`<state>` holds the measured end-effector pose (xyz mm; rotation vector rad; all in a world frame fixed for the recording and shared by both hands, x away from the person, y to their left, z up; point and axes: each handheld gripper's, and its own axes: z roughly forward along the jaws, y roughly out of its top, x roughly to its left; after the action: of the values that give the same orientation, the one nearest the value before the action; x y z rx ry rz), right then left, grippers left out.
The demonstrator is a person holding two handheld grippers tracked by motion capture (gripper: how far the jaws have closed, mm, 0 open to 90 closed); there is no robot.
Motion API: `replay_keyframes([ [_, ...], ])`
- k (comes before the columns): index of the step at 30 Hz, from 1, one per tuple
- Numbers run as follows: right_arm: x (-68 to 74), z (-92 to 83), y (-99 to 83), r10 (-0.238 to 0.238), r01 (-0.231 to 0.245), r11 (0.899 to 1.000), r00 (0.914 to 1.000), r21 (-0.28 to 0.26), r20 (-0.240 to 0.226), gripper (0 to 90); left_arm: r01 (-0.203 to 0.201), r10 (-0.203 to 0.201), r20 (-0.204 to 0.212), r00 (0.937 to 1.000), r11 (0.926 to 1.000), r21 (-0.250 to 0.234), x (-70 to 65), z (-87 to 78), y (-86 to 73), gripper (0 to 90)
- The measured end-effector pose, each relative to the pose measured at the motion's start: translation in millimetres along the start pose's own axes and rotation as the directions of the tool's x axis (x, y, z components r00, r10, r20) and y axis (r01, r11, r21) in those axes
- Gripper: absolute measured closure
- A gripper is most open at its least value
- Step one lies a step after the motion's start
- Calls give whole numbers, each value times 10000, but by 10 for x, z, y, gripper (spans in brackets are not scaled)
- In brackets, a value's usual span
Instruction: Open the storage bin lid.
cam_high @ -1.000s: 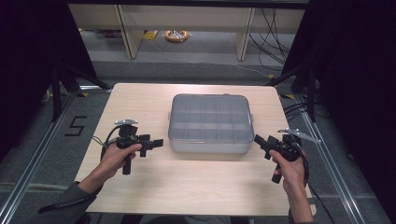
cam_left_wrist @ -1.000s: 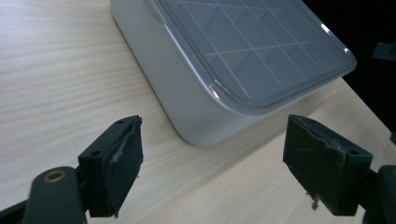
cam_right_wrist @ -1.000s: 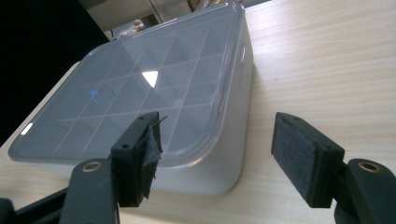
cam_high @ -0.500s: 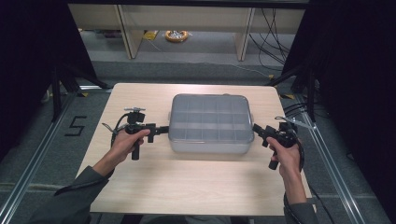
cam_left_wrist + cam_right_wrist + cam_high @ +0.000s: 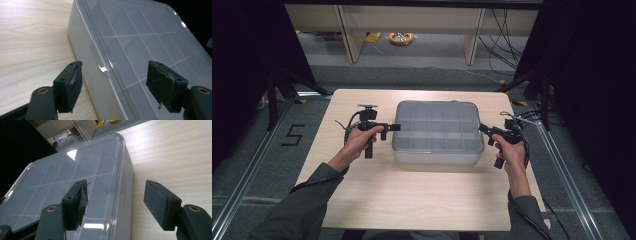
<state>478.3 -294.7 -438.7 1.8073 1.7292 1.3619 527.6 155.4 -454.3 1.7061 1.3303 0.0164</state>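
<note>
1. Both grippers are closing in on the organizer box [image 5: 438, 131] from its two short ends since the earlier high-view frames, where they were hanging well off to the sides; both sets of jaws have just been closing, yet nothing is clamped.
2. From the high view, we are seeing the box sitting mid-desk, nearer the far edge, with the left gripper [image 5: 393, 127] at its left end and the right gripper [image 5: 482, 128] at its right end.
3. In the left gripper view, our jaws are standing partly open, straddling the lid's latch tab [image 5: 100, 60]; we are risking a pad sliding off the slick lid.
4. In the right gripper view, the jaws are gaping around the lid rim [image 5: 122, 167], empty; uneven squeezing could be skewing the box across the desk [image 5: 175, 157].
</note>
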Motion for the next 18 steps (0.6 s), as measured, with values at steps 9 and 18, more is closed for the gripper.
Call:
replay_keyframes([
  [9, 33, 162, 21, 1229, -1231, 9912, 9924, 490, 74, 416, 277, -277, 81, 9996, 9996, 63, -4, 133, 73, 354],
  [18, 92, 292, -2, 1532, -1520, 9839, 9882, 941, -57, 451, 487, -492, 177, 9986, 9985, 260, 22, 228, 112, 408],
])
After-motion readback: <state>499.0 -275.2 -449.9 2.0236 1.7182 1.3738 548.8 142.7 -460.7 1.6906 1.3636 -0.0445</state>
